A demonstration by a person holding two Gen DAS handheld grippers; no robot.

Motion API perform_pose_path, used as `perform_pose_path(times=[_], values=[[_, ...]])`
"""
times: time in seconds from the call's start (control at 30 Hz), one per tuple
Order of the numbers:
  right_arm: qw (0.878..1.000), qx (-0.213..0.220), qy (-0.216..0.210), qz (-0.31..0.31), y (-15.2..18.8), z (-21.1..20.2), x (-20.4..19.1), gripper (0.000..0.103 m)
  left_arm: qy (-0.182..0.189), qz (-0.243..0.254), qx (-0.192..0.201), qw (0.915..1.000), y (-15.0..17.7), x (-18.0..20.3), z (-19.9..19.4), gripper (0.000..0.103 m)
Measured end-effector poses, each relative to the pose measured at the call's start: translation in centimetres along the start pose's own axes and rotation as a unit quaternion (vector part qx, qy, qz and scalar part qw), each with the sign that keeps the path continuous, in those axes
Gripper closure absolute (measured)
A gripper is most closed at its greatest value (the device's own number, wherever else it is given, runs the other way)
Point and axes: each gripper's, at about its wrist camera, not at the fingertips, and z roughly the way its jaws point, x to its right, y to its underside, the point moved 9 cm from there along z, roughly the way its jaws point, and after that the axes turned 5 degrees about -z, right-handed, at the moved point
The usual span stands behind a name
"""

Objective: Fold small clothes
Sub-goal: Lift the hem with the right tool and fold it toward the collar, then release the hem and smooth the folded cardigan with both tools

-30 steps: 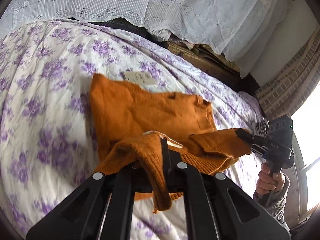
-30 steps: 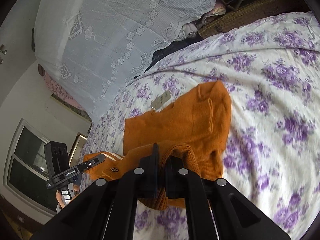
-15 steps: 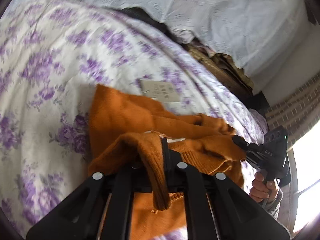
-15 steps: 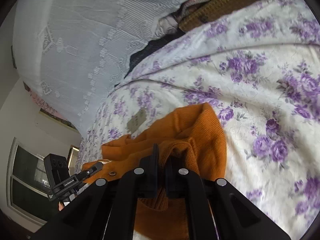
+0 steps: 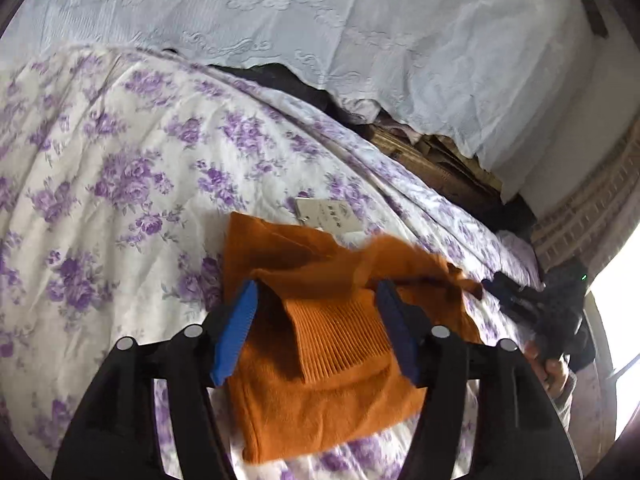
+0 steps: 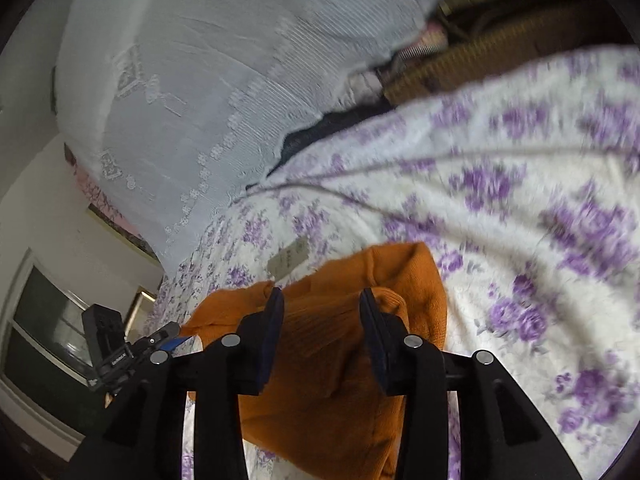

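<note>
An orange sweater (image 5: 320, 344) lies folded on the flowered bedspread (image 5: 120, 184), its paper tag (image 5: 324, 216) at twelve o'clock of it. The left gripper (image 5: 316, 300) and right gripper (image 6: 320, 312) are both opening, jaws apart over the knit, gripping nothing.

Bed (image 5: 120, 168), covered by white sheet printed with purple flowers, creased into shallow ridges. Orange knit garment (image 5: 320, 380) lying on sheet, folded over itself in layers, ribbed hem panel on top in left wrist view. Pale paper tag (image 5: 324, 216) flat on sheet, touching garment's far edge. At far side of bed, white lace-patterned cloth (image 5: 360, 40) draped over pile; dark fabric and woven brown items (image 5: 436, 160) showing beneath its lower edge, against bed's far border.
</note>
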Motion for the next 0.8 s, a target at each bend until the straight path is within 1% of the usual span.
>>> perform_pose_path(times=[0.07,0.13,0.2,0.23,0.33,0.37,0.43,0.47,0.5,0.57,0.6,0.63,0.67,0.7,0.73,0.77,0.8], values=[[0.999,-0.012,-0.004,-0.035,1.1,-0.4,-1.8,0.068,0.008,0.012,-0.016,0.9998,0.9,0.6,-0.2,0.04],[0.997,-0.037,-0.01,-0.067,2.9,-0.1,-3.6,0.076,0.014,0.041,-0.047,0.9979,2.7,1.7,0.3,0.04],[0.992,-0.07,-0.011,-0.103,5.3,0.6,-5.4,0.08,0.011,0.069,-0.074,0.9948,4.4,2.5,0.8,0.04],[0.99,-0.081,-0.009,-0.117,6.3,0.9,-5.9,0.082,0.006,0.083,-0.083,0.9931,5.3,2.8,1.0,0.04],[0.981,-0.115,0.0,-0.157,8.7,2.6,-7.4,0.083,0.0,0.096,-0.101,0.9903,6.7,3.0,2.0,0.035],[0.979,-0.122,0.006,-0.165,9.0,3.2,-7.4,0.083,-0.006,0.099,-0.106,0.9895,6.9,2.9,2.6,0.035],[0.974,-0.136,0.031,-0.181,9.6,4.6,-7.2,0.085,-0.041,0.111,-0.112,0.9865,6.8,2.7,4.3,0.035],[0.969,-0.144,0.055,-0.193,9.7,5.5,-6.7,0.087,-0.05,0.116,-0.114,0.9854,6.7,2.7,4.7,0.035],[0.965,-0.149,0.074,-0.205,9.6,6.3,-6.5,0.091,-0.072,0.131,-0.111,0.9825,6.5,2.9,5.2,0.035],[0.958,-0.145,0.1,-0.225,8.8,7.6,-6.4,0.092,-0.111,0.158,-0.102,0.9759,5.7,3.3,5.9,0.032],[0.957,-0.141,0.11,-0.229,8.0,8.2,-6.4,0.092,-0.139,0.172,-0.087,0.9713,4.5,3.6,6.2,0.029],[0.956,-0.134,0.121,-0.229,6.9,8.8,-6.2,0.092,-0.163,0.18,-0.07,0.9675,3.4,3.6,6.4,0.022],[0.957,-0.111,0.147,-0.223,4.8,9.6,-5.8,0.092,-0.192,0.185,-0.051,0.9626,2.1,3.5,6.7,0.02],[0.959,-0.087,0.164,-0.216,3.2,10.1,-5.5,0.092,-0.22,0.184,-0.032,0.9574,0.4,3.2,7.2,0.02],[0.961,-0.059,0.172,-0.208,1.7,10.2,-5.4,0.092,-0.241,0.178,-0.016,0.9538,-1.0,2.8,7.3,0.02],[0.966,-0.026,0.174,-0.19,-0.1,9.9,-5.1,0.092,-0.266,0.156,0.006,0.9514,-2.7,1.9,7.2,0.02],[0.97,-0.009,0.172,-0.172,-1.0,9.4,-4.6,0.089,-0.268,0.134,0.019,0.9541,-3.5,1.4,6.7,0.02]])
